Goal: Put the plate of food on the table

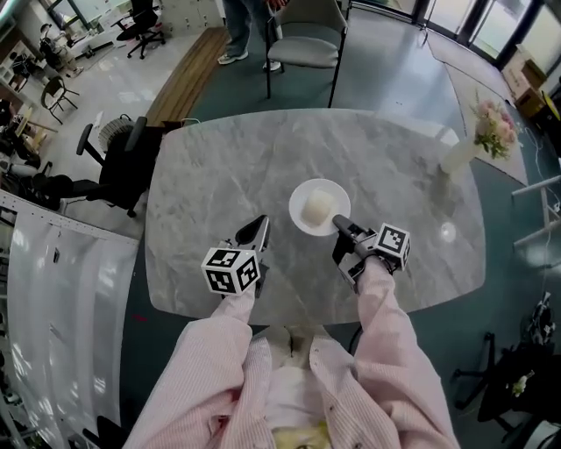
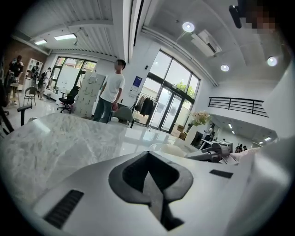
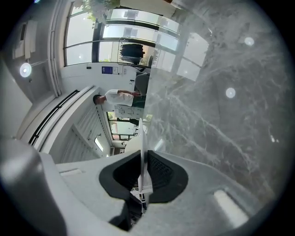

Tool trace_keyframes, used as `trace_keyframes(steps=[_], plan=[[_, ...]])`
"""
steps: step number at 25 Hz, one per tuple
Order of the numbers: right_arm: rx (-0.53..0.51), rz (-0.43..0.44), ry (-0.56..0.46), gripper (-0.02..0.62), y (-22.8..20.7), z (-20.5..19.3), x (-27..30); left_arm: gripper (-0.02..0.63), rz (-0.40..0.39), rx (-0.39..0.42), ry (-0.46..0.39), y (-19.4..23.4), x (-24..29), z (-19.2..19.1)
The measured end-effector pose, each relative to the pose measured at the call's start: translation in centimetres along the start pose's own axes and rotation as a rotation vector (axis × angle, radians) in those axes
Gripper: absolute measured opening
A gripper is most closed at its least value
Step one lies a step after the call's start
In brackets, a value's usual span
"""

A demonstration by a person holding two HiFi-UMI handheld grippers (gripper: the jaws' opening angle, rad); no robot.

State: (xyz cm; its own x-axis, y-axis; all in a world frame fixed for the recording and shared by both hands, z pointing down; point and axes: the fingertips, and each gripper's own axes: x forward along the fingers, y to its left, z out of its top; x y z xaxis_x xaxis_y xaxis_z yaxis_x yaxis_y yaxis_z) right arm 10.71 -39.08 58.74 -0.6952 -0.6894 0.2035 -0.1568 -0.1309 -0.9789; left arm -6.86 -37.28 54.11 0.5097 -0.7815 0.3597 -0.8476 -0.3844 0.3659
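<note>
A white plate [image 1: 300, 219] carrying a pale round bun [image 1: 318, 207] sits near the middle of the grey marble table [image 1: 219, 167]. My right gripper [image 1: 340, 224] is shut on the plate's near-right rim. In the right gripper view the rim [image 3: 143, 147] runs edge-on between the dark pads [image 3: 159, 173], with the marble [image 3: 221, 115] beyond. My left gripper [image 1: 260, 226] is to the left of the plate, apart from it, over the table's front part. Its jaws are shut with nothing in them [image 2: 150, 173]. In the left gripper view the plate [image 2: 159, 147] and bun [image 2: 177, 151] show just beyond it.
A white vase of pink flowers [image 1: 478, 140] stands at the table's right edge. A grey chair [image 1: 302, 44] stands at the far side and a black office chair [image 1: 123, 167] at the left. A person [image 1: 237, 26] stands beyond the table.
</note>
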Motion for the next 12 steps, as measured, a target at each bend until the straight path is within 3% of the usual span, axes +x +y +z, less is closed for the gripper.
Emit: trace_keyframes(steps=[12], plan=[[0.030, -0.101, -0.006, 0.029, -4.0, 1.4, 2.0, -0.005, -0.023, -0.052, 0.145, 0.5, 4.2, -4.8]])
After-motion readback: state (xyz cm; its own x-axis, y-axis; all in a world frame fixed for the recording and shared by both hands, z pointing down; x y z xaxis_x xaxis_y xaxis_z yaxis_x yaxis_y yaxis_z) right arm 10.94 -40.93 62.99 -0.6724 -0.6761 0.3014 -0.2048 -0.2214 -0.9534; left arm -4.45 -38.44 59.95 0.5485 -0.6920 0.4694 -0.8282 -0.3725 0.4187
